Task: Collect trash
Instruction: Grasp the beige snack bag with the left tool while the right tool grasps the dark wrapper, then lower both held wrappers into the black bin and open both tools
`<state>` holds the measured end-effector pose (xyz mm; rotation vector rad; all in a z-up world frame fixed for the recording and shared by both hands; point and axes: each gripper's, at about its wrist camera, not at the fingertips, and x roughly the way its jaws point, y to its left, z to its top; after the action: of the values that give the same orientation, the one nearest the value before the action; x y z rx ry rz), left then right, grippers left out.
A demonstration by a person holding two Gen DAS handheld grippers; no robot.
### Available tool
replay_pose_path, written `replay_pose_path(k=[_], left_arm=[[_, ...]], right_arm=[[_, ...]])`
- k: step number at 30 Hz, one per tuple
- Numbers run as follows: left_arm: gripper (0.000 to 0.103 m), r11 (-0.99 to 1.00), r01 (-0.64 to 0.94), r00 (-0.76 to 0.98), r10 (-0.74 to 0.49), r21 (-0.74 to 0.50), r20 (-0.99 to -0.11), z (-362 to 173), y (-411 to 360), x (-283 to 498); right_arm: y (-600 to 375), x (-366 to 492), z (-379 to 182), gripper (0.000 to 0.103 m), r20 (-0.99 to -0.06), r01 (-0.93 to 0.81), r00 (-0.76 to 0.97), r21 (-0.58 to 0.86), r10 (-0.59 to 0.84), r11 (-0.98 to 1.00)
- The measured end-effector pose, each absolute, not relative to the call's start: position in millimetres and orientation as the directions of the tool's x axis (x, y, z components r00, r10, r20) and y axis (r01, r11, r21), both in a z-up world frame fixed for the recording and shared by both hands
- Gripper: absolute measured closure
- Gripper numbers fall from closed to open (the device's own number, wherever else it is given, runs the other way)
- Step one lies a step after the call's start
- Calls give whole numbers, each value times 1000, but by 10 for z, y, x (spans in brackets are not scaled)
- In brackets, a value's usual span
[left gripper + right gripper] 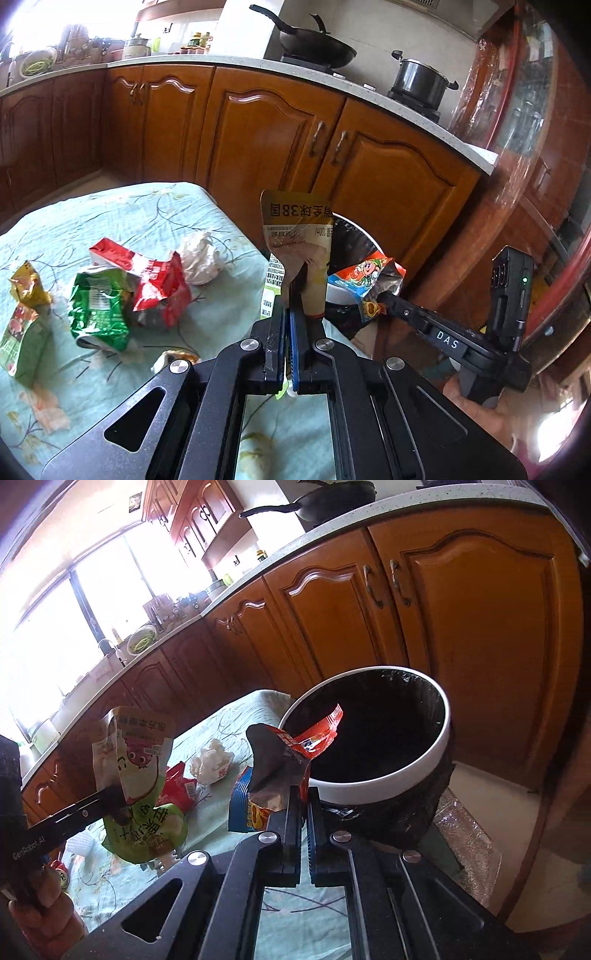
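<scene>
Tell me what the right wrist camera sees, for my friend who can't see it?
The right gripper pinches a crumpled orange snack wrapper just beside the white rim of a black-lined trash bin. To the left, the left gripper holds a green juice pouch over a table with more trash.

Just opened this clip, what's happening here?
A person is clearing snack trash off a table with two handheld grippers. The left gripper is shut on a juice pouch, held up off the table. The right gripper is shut on an orange wrapper, holding it at the rim of the black-lined bin beside the table, not yet dropped. A green bag, a red bag, a crumpled tissue and other wrappers are on the table.
</scene>
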<state>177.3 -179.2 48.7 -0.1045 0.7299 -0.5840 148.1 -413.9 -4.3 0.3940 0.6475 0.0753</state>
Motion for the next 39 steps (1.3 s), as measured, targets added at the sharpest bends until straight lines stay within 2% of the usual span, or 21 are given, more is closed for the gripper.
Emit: replay_pose_path(k=[15,26,39], left_arm=[[102,807,515,522,-563,-289,-641,387,-2517,2254],[102,811,522,561,-561,-266,-609,593,-2823,2625],[102,843,487,546,-497,-228,-675,253,-3194,2946]], right_arm=[[-4515,1714,-29,101,-605,116,791,291,88,950],[-4688,2011,-25,101,-630,118,774,243,63,963],[-4750,2270,-201,99,-689,117,722,211,63,971]])
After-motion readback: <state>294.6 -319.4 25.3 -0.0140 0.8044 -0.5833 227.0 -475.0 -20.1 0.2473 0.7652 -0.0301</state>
